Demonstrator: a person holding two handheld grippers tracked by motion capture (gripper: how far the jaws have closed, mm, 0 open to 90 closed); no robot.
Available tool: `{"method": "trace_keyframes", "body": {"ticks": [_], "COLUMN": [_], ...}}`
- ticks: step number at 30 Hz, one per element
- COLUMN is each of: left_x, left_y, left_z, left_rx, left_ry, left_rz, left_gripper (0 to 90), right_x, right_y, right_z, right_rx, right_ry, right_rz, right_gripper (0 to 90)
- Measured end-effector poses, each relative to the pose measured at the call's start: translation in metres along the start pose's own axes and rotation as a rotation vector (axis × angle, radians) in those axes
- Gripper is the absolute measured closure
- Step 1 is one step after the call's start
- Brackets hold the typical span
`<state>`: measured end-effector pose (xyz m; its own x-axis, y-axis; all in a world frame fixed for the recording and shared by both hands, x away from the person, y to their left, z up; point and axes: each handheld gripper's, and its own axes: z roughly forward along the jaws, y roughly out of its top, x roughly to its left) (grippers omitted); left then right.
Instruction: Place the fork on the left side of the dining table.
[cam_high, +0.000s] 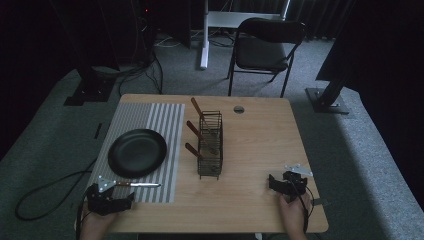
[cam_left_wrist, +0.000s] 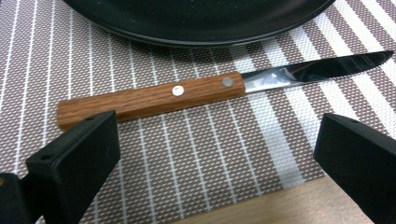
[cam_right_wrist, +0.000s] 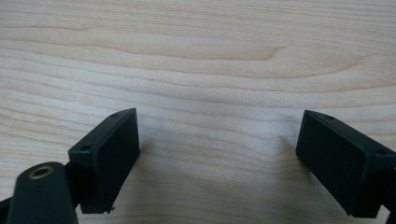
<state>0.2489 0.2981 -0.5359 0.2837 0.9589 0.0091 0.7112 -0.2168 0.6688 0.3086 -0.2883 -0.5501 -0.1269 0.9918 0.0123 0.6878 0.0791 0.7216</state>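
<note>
**Knife on the mat, both grippers wide and empty**

The wooden table (cam_high: 260, 150) is dim under the room light. On its left half lies a striped mat (cam_high: 165, 120), and on the mat, toward 9 o'clock from the table's middle, sits a black plate (cam_high: 137, 152). Just below the plate, at about 7 o'clock, a knife (cam_high: 139, 185) lies flat on the mat, handle to the left and blade to the right. In the left gripper view the knife (cam_left_wrist: 154, 98) shows a brown wooden handle with two rivets, and its steel blade runs off toward 2 o'clock, close to the plate's (cam_left_wrist: 201, 23) rim but not touching it.

At the table's middle stands a wire rack (cam_high: 210, 147), with three wooden handles poking out of its left side toward 10 o'clock.

The left gripper (cam_high: 111, 201) rests at the near left corner, held by a hand (cam_high: 95, 227) at the table's edge. Its jaws stand wide apart with nothing between them; the knife's handle lies just beyond them, and the left jaw's tip overlaps the handle's end in that view. I cannot tell whether it touches.

The right gripper (cam_high: 280, 184) sits at about 5 o'clock, near the right edge, with a hand (cam_high: 295, 212) behind it. In its own view the right gripper (cam_right_wrist: 217, 158) has its jaws spread wide over bare wood, gripping nothing.

A folding chair (cam_high: 267, 47) stands on the grey floor past the table's far edge, at 12 o'clock.
</note>
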Motion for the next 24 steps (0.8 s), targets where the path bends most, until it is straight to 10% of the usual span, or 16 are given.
{"method": "trace_keyframes", "body": {"ticks": [7,24], "left_x": [-0.002,-0.023], "left_y": [0.007,0.046], "left_z": [0.003,0.007], "left_rx": [-0.004,-0.037], "left_ry": [-0.058,-0.101], "left_rz": [-0.018,0.079], "left_gripper": [0.7,0.7], "right_x": [0.0,0.0], "right_y": [0.0,0.0], "right_z": [0.0,0.0], "right_rx": [0.0,0.0], "right_ry": [0.0,0.0], "right_rz": [0.0,-0.001], "right_gripper": [13.1,13.1]}}
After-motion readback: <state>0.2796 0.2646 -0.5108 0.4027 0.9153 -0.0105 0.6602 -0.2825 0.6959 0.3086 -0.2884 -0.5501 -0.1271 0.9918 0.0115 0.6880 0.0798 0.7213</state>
